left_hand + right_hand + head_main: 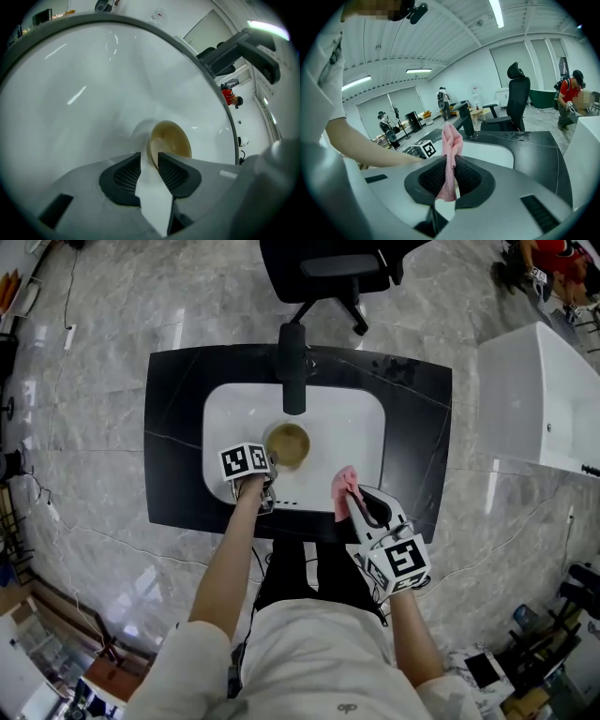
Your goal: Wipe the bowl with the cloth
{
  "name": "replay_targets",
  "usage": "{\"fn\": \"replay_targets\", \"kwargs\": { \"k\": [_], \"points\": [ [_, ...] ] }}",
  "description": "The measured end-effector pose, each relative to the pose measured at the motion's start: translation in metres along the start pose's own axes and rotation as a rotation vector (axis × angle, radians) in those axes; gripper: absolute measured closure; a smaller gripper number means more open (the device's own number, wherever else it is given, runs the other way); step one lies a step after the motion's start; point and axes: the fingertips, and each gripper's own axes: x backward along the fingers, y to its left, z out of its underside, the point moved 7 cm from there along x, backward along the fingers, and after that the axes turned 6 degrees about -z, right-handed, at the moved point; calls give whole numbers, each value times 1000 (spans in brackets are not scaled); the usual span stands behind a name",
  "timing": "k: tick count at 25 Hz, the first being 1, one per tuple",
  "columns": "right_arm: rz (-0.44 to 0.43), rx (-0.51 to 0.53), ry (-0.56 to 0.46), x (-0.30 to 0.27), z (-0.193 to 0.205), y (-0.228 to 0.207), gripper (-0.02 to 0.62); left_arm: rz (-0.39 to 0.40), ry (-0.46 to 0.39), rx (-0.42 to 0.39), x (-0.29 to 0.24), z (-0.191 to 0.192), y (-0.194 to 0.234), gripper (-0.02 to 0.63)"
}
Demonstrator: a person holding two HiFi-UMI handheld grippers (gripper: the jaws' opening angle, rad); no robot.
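A tan bowl (288,444) sits in the middle of the white sink (349,427). My left gripper (272,465) is at the bowl's near-left edge. In the left gripper view the bowl (172,140) has its rim between the gripper's (149,160) two pads, with a white gap showing beside it, so the jaws stand open around the rim. My right gripper (349,497) hovers over the sink's front right edge, shut on a pink cloth (343,482). In the right gripper view the cloth (452,138) sticks up from between the pads of the gripper (450,163).
A black faucet (293,371) reaches over the sink from the far side. The sink is set in a black counter (178,427). A black office chair (337,273) stands behind it and a white tub (539,399) to the right. People stand far off in the room.
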Motion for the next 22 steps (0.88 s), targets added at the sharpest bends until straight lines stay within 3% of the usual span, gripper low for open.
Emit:
{"fn": "replay_targets", "kwargs": {
  "k": [10, 15, 22],
  "points": [
    [25, 14, -34, 11, -10, -1, 561, 9, -96, 0, 42, 2, -2, 520],
    [10, 39, -57, 14, -16, 9, 561, -6, -139, -31, 64, 6, -8, 559],
    [27, 64, -84, 28, -28, 19, 561, 34, -226, -83, 110, 3, -30, 592]
  ]
}}
